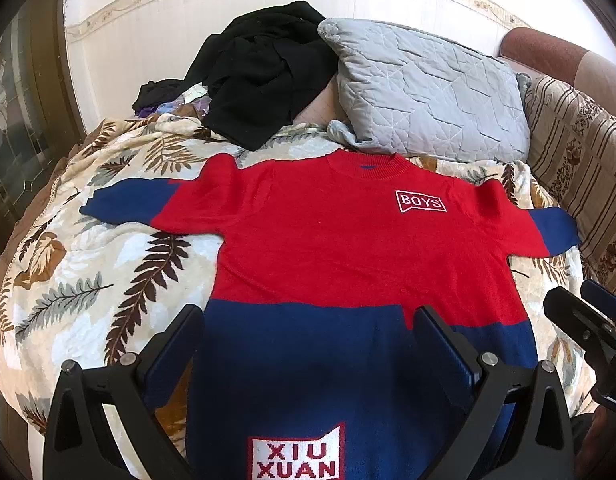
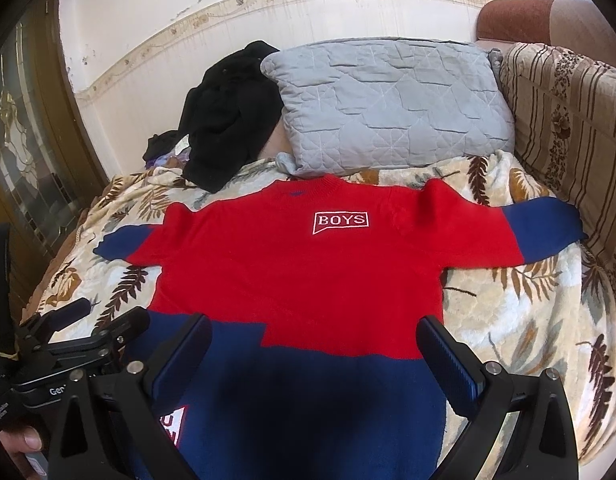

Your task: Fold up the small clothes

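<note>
Left gripper (image 1: pixel 308 316) and right gripper (image 2: pixel 313 326) spread wide over the flat red-and-blue knitted sweater (image 1: pixel 347 248); a shallow pinch could bunch the knit.

A small knitted sweater (image 1: pixel 339 248) lay flat and face up on the leaf-print blanket (image 1: pixel 88 280), unfolded, with both sleeves spread out to the sides. Its chest and upper sleeves were red, its lower body and cuffs navy blue. A white "BOYS" patch (image 2: pixel 340 221) sat on the chest, and a red-and-white "XIU XUAN" patch (image 1: pixel 296 456) near the hem. The round collar pointed toward the far edge of the blanket.
</note>
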A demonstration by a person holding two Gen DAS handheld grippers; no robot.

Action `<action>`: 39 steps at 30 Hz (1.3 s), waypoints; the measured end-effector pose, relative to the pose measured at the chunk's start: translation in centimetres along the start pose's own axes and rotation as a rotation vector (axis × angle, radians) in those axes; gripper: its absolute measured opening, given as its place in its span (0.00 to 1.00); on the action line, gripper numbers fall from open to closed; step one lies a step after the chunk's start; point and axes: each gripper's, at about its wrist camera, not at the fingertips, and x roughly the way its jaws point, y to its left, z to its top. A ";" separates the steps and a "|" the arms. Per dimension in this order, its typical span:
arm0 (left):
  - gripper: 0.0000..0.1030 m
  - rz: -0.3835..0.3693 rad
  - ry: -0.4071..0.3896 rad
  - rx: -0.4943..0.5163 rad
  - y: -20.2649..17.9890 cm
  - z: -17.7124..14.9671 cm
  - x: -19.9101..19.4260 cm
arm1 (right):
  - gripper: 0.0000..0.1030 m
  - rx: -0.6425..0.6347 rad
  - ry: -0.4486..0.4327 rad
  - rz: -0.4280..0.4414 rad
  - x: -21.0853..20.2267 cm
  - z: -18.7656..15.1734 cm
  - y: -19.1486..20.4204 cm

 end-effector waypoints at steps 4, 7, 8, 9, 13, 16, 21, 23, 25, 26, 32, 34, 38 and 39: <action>1.00 -0.003 0.000 0.000 0.0 0.0 0.1 | 1.00 0.002 0.007 -0.003 0.3 -0.1 -0.1; 1.00 0.019 -0.010 0.021 -0.2 0.1 0.2 | 1.00 0.003 0.009 -0.002 0.5 -0.1 -0.3; 1.00 0.020 -0.009 0.022 -0.2 0.1 0.3 | 1.00 0.001 0.009 -0.001 0.6 -0.1 -0.3; 1.00 0.019 -0.006 0.021 -0.2 0.1 0.4 | 1.00 0.004 0.013 0.000 0.7 -0.1 -0.4; 1.00 0.021 -0.013 0.029 -0.3 0.2 0.7 | 1.00 0.011 0.028 0.005 1.2 -0.2 -0.7; 1.00 0.012 -0.016 -0.006 1.1 0.2 1.3 | 1.00 0.067 0.046 0.074 2.0 -0.4 -2.7; 1.00 0.104 0.039 -0.096 6.8 -0.6 4.8 | 1.00 0.456 0.034 0.160 4.5 -0.7 -14.1; 1.00 0.150 0.079 -0.133 9.5 -1.3 6.2 | 1.00 0.654 0.012 0.188 5.8 -0.7 -19.9; 1.00 0.212 0.069 -0.147 12.0 -1.5 6.5 | 0.95 0.848 -0.042 0.173 7.2 -0.6 -26.8; 1.00 0.234 0.092 -0.156 12.8 -1.8 6.6 | 0.93 0.873 -0.059 0.170 7.9 -0.1 -28.4; 1.00 0.288 0.100 -0.260 17.5 -3.1 9.0 | 0.82 1.045 -0.052 0.057 12.5 0.8 -37.2; 1.00 0.315 0.126 -0.273 18.7 -3.8 9.4 | 0.70 1.035 -0.076 0.005 13.1 1.9 -38.2; 1.00 0.324 0.095 -0.245 19.0 -4.6 9.4 | 0.10 0.958 0.001 -0.191 13.9 3.8 -39.4; 1.00 0.315 0.102 -0.251 18.7 -4.7 9.7 | 0.07 0.928 0.003 -0.229 13.6 4.9 -39.0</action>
